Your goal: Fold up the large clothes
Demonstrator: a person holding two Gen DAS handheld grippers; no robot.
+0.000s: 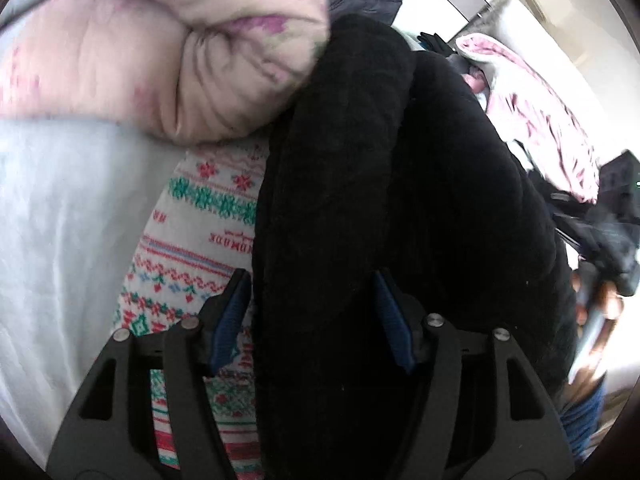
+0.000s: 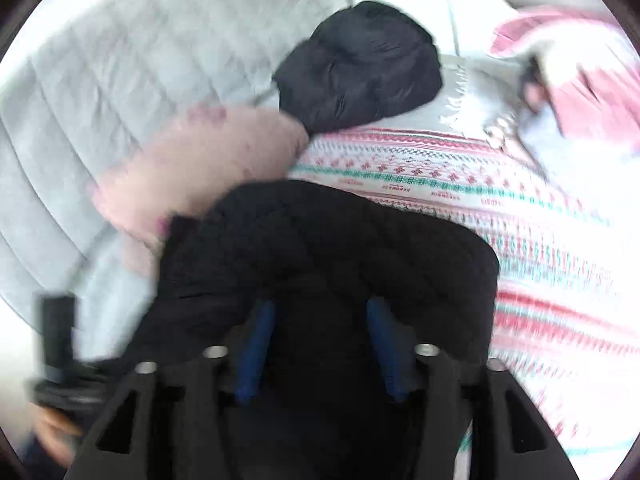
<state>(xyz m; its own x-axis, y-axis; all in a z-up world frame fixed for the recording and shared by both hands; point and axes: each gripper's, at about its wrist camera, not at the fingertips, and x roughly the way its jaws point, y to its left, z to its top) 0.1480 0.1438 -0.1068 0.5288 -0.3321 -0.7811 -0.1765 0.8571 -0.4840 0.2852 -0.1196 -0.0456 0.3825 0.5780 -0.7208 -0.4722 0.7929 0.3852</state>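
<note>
Left gripper (image 1: 310,320): blue-padded fingers (image 1: 234,312) spread apart. A thick fold of the black fleece garment (image 1: 380,200) fills the gap between them. The left pad stands clear of the cloth with patterned fabric showing beside it; whether the right pad presses the fleece cannot be told, so this reads as jaws parted around the fold rather than a firm grip.

Just left of and under that gripper: a white knit-pattern blanket (image 1: 192,248) with red and green bands, lying flat. Beyond its far left edge, a plain white sheet (image 1: 60,220).

Ahead and to the left, a puffy pink quilted garment (image 1: 160,52) rests against the black fleece. Farther ahead and right, a pink-and-white fluffy garment (image 1: 540,120) in a heap; details past it are blurred.

Right gripper (image 2: 320,344): jaws wide apart, blue fingers (image 2: 256,352) on either side of the same black fleece garment (image 2: 320,240), which bulges up between and ahead of them. Pads not seen squeezing it. View is motion-blurred.

To the right of this gripper, the patterned blanket (image 2: 540,260) spreads out. Ahead and left, the pink quilted garment (image 2: 192,160), touching the fleece. Farther ahead, a dark puffer jacket (image 2: 360,68) bunched in a mound. Far left, a grey quilted cover (image 2: 120,60). Low at left, the other gripper's body, blurred.
</note>
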